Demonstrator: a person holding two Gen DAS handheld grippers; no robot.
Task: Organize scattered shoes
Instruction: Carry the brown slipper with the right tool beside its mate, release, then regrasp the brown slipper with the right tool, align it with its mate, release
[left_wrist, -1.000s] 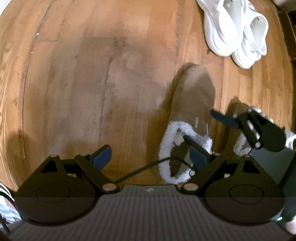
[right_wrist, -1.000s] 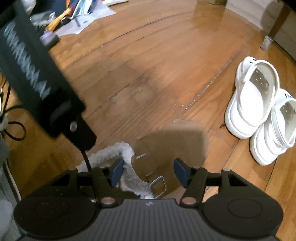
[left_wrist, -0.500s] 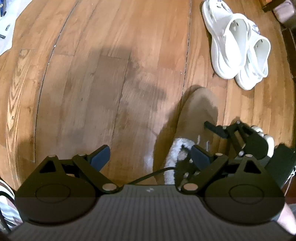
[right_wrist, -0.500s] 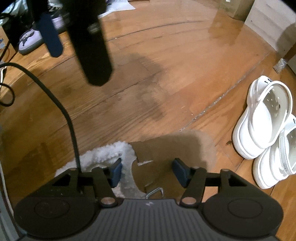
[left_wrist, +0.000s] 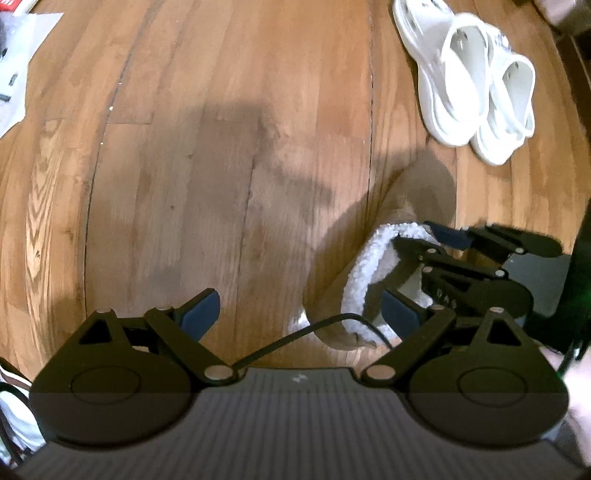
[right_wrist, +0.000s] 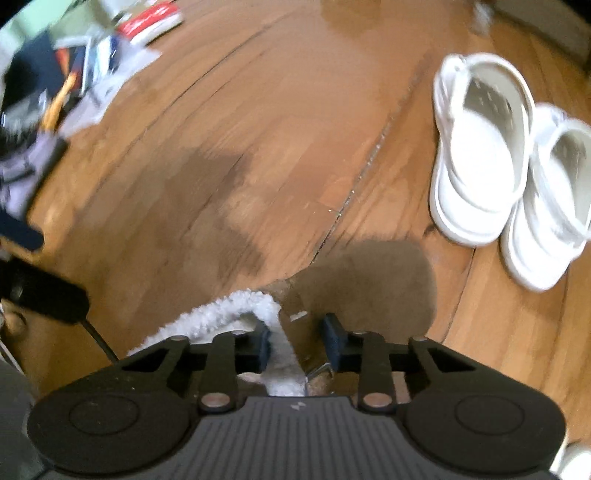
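Pinching the fleece collar of the tan suede slipper (right_wrist: 369, 280) in my right gripper (right_wrist: 295, 341), toe pointing far toward the white clog pair (right_wrist: 502, 155) at far right. My left gripper (left_wrist: 299, 310) hangs spread and empty, slipper to its right.

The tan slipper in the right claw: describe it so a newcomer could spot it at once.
Start at the wooden floor and find the pair of white clogs standing side by side. The brown suede slipper lies just beside them, nearer the camera, with the right claw closed on its upper. Fluffy white fleece lining and a metal buckle set it apart from the smooth white clogs.
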